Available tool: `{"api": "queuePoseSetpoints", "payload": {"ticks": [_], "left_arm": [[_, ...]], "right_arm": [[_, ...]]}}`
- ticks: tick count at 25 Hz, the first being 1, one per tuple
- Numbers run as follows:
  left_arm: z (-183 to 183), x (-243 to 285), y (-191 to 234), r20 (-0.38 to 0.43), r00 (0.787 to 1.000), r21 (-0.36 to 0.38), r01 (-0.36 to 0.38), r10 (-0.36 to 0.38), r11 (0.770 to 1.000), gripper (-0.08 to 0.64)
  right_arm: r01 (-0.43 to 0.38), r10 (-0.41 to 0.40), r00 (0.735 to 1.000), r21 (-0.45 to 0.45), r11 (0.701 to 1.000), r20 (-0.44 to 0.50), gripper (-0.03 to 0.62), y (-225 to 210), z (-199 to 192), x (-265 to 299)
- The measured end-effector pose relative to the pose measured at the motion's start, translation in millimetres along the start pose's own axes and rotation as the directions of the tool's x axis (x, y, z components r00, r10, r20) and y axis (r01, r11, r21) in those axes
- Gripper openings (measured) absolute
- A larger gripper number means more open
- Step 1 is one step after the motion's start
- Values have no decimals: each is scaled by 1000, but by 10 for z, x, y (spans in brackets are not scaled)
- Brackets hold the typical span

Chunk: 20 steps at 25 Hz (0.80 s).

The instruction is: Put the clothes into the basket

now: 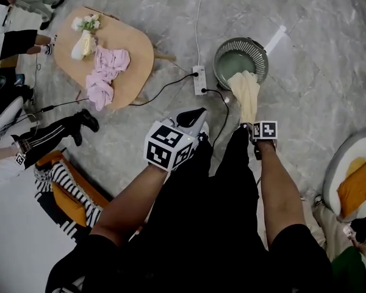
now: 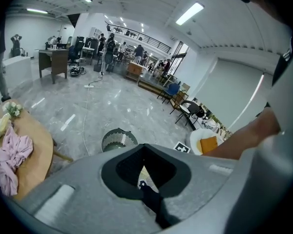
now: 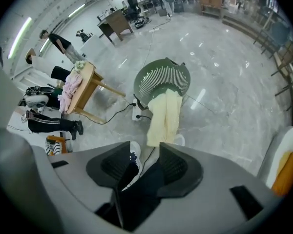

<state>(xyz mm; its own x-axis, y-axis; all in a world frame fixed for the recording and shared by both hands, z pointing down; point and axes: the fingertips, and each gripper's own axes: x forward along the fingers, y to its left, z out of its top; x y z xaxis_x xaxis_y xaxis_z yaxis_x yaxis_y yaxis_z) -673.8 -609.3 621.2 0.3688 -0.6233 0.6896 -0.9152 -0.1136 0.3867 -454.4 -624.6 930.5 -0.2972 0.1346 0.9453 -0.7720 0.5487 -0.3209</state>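
The right tool (image 3: 151, 152) is open, holding nothing. The left tool (image 2: 145, 149) is shut, empty. The yellow cloth (image 3: 165, 113) hangs over the basket (image 3: 162, 78) rim, so it should be tucked all in.

Black trousers (image 1: 213, 212), short black sleeves (image 1: 88, 258); my grey left gripper (image 2: 145, 150) and right gripper (image 3: 145, 151) each carry 1 black-and-white marker cube (image 1: 168, 144).

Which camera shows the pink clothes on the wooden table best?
The head view: it looks down on the whole heap of pink clothes, spread on the table. The left gripper view catches them at its distorted left edge; the right gripper view shows them small and far off.
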Motion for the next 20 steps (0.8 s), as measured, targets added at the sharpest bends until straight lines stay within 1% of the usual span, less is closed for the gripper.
{"api": "queuePoseSetpoints", "payload": {"ticks": [5,9,11,13,15,16,17,19,20], "left_arm": [[22,-143,-113,14,1000,32,21,-22,999,2],[78,-272,-135,33,999,58,35,-37,998,2],[114,-344,-162,41,998,70,45,-48,996,0],[153,-405,-193,51,997,86,55,-59,995,2],[201,-448,-225,65,995,107,66,-74,992,0],[222,-474,-244,73,994,119,73,-82,990,2],[234,-512,-264,79,993,128,80,-90,989,2],[230,-614,-305,86,991,141,91,-104,986,2],[222,-664,-331,89,990,148,98,-111,984,2]], "right_arm": [[7,-9,997,24,1000,75,189,106,-31,-235],[-13,8,991,37,999,134,189,281,-24,-447],[-16,11,986,24,1000,169,188,375,0,-617],[-17,16,974,-1,1000,227,181,475,94,-837],[-18,23,949,-19,1000,315,155,578,261,-1118],[-24,31,930,-24,999,367,130,644,347,-1285],[-35,43,907,-28,999,418,100,733,421,-1466],[-62,74,853,-39,997,516,42,970,528,-1860],[-76,89,824,-47,996,560,29,1095,560,-2057]]}}
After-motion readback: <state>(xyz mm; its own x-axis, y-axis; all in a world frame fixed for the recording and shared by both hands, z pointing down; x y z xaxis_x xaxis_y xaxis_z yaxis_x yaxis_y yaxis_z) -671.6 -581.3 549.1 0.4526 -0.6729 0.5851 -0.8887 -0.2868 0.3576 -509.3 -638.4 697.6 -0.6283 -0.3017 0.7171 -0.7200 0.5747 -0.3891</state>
